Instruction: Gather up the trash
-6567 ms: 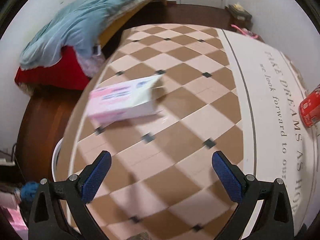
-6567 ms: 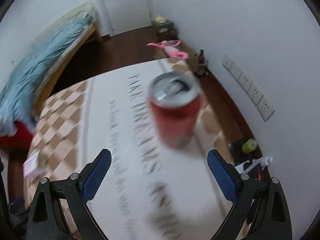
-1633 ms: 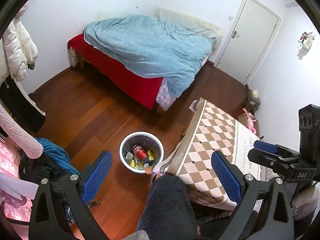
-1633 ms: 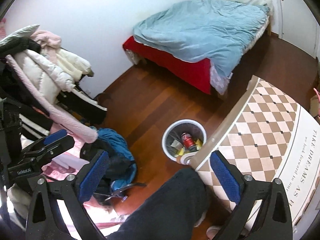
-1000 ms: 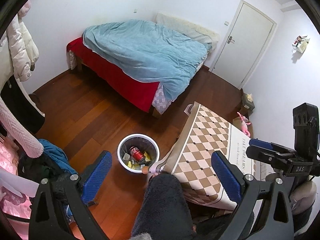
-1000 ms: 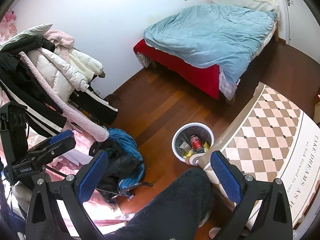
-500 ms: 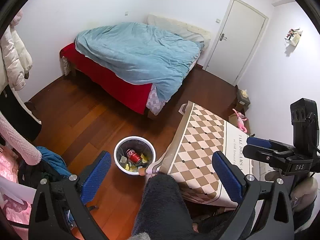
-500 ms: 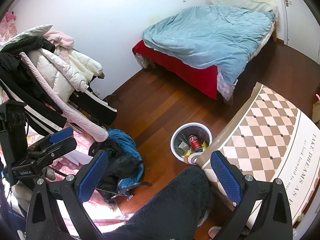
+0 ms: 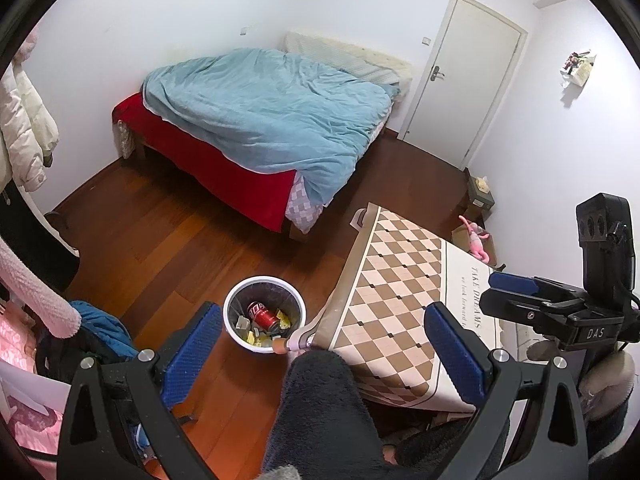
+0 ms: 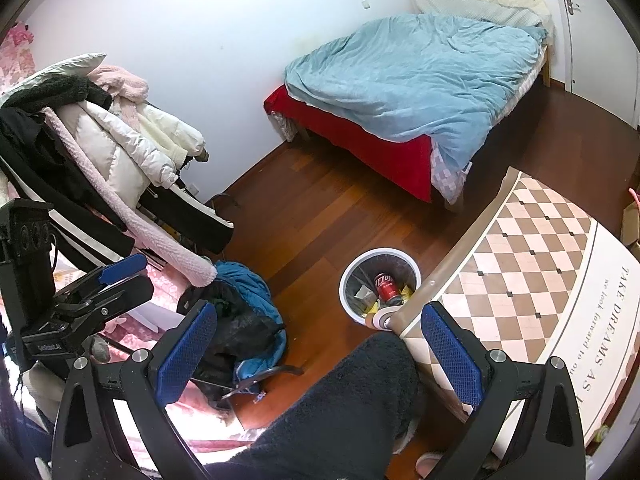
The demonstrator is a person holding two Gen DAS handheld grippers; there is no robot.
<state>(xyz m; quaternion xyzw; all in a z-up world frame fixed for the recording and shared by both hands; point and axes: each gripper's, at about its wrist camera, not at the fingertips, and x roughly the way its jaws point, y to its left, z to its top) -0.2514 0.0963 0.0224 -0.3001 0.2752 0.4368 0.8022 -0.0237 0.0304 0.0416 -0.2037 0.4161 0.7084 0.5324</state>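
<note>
A blue duvet covers the red bed.

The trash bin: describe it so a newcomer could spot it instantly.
Start at the bed with the blue duvet, then come down across the wooden floor to the checkered table. The trash bin stands at its corner: round, white-rimmed, with a red can inside.

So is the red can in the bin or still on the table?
In the bin: the red can lies on its side among scraps inside the white bin beside the table.
</note>
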